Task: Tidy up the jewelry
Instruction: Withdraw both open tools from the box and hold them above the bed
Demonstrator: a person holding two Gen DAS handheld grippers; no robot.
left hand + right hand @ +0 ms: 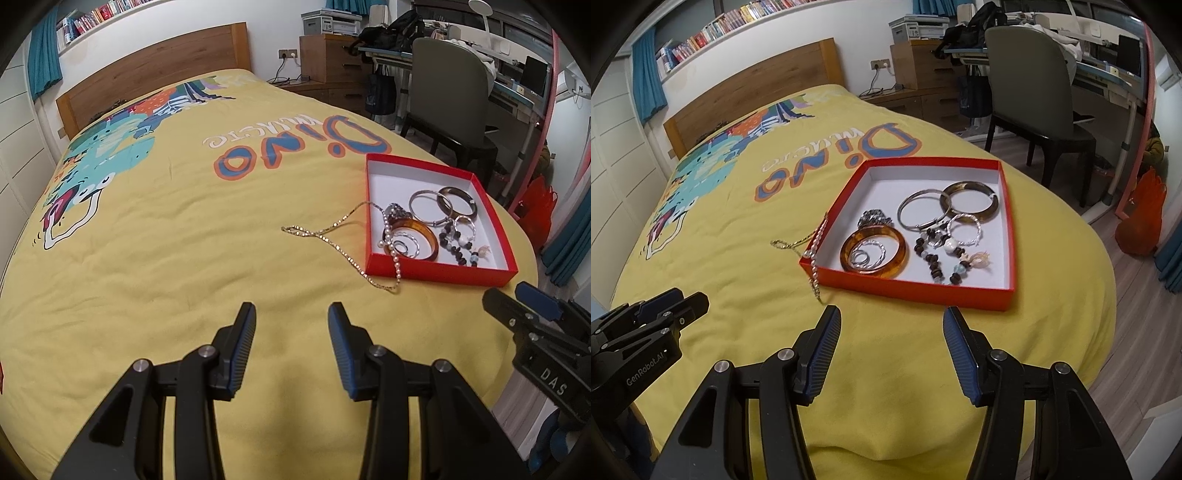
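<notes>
On the bed, near its foot corner: all the jewelry sits here, w/ both grippers held just short of it.
Bedspread [155, 258]: yellow, dino print w/ "Dino" lettering, lightly wrinkled.
Red box [1007, 229]: shallow tray, white inside, flat on the spread, lying ahead of the right gripper and off to the right of the left one.
Amber bangle [874, 252]: in the box's near-left part, flat; a few small silver rings [866, 254] lie inside its circle.
Silver bangle [919, 211]: mid-box, overlapping the dark brown bangle [971, 201] beside it toward the far right.
Beaded strand [938, 258]: dark and pale beads w/ a small tassel end, near the front wall, right of the amber bangle.
Pearl strand [391, 243]: draped over the box's left wall, part in, part out on the spread.
Gold chain [332, 236]: mostly outside the box, on the spread left of it, one end going up over the wall.
Left gripper [291, 325]: fingers apart, nothing between them, low over bare spread, near the chain but not touching.
Right gripper [890, 328]: fingers spread wide, nothing held, just short of the box's front wall.
Background: wood headboard [147, 74], bookshelf above, grey chair [1030, 85] at a desk.
</notes>
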